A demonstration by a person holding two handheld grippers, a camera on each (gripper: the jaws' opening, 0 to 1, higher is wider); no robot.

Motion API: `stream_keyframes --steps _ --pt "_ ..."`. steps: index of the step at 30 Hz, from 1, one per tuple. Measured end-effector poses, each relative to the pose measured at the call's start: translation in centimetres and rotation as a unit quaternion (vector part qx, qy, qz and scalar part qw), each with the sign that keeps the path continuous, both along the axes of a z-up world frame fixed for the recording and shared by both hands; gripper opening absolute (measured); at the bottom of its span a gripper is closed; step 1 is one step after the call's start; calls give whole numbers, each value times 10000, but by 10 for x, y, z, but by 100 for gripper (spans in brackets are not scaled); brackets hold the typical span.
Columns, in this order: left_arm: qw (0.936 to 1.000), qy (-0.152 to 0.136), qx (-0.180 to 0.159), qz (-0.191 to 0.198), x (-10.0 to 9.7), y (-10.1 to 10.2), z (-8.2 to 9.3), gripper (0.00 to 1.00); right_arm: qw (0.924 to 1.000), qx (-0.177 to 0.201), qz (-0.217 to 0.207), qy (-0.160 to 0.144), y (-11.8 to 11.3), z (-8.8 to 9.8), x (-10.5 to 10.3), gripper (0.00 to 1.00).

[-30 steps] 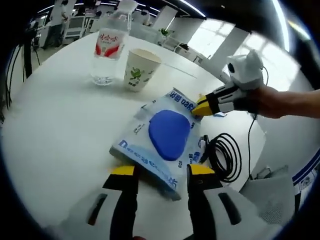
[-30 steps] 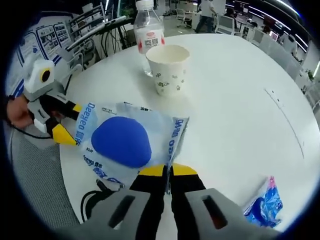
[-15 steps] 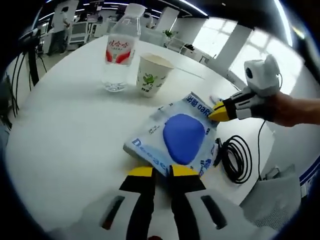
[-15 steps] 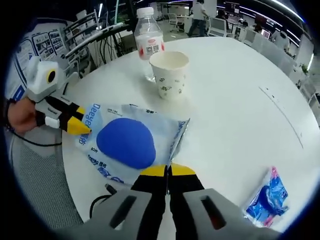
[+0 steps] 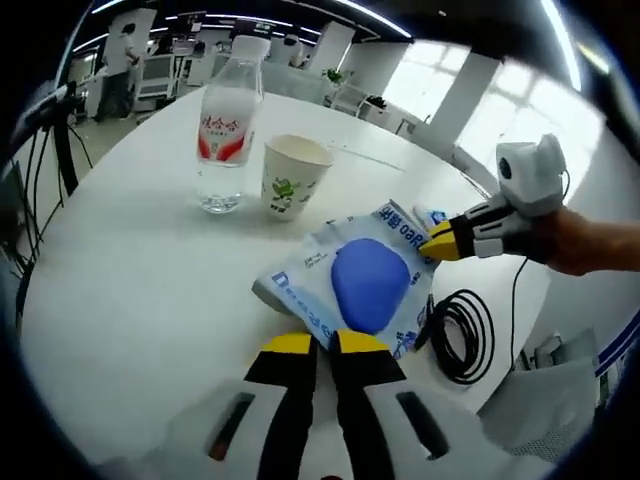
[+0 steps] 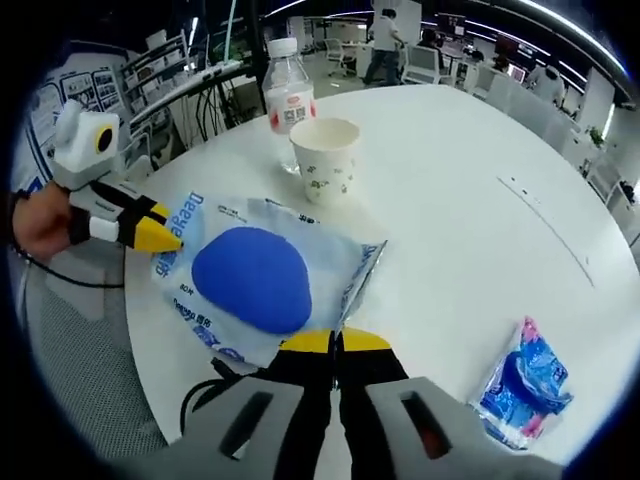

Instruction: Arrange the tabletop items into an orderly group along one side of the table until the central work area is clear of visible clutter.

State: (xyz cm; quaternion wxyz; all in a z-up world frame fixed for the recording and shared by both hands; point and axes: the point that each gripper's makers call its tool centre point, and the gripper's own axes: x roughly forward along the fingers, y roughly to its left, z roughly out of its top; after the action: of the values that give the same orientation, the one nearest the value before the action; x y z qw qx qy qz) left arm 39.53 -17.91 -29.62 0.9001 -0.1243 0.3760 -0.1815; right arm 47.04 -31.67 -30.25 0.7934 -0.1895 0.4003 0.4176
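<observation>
Both views look down close from opposite sides — sharing the blue packet (image 5: 368,285) (image 6: 250,279).

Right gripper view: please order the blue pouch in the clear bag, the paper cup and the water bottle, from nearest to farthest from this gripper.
1. Blue pouch bag, pinched at the right gripper.
2. Paper cup, farther up the table.
3. Water bottle, just behind the cup, to its left.

On the white round table (image 5: 120,270), the left gripper (image 5: 327,344) pinches the near edge of a clear packet holding a blue pad (image 5: 366,282), while the right gripper (image 5: 437,243) grips its far corner. A paper cup (image 5: 290,184) stands beside a water bottle (image 5: 226,128); a black cable coil (image 5: 460,334) lies right of the packet.
</observation>
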Motion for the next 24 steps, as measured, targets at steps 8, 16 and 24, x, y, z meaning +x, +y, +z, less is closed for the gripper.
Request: stream_keyframes --steps 8,16,24 --pt "9998 -66 150 -102 -2 0 14 3 9994 302 -163 -65 -4 10 -4 0" --pt "9995 -88 259 -126 -7 -3 25 3 9981 530 -270 -138 -8 21 -8 0" --pt "9989 -184 347 -237 -2 -7 37 3 9956 761 -512 -198 -17 33 -15 0"
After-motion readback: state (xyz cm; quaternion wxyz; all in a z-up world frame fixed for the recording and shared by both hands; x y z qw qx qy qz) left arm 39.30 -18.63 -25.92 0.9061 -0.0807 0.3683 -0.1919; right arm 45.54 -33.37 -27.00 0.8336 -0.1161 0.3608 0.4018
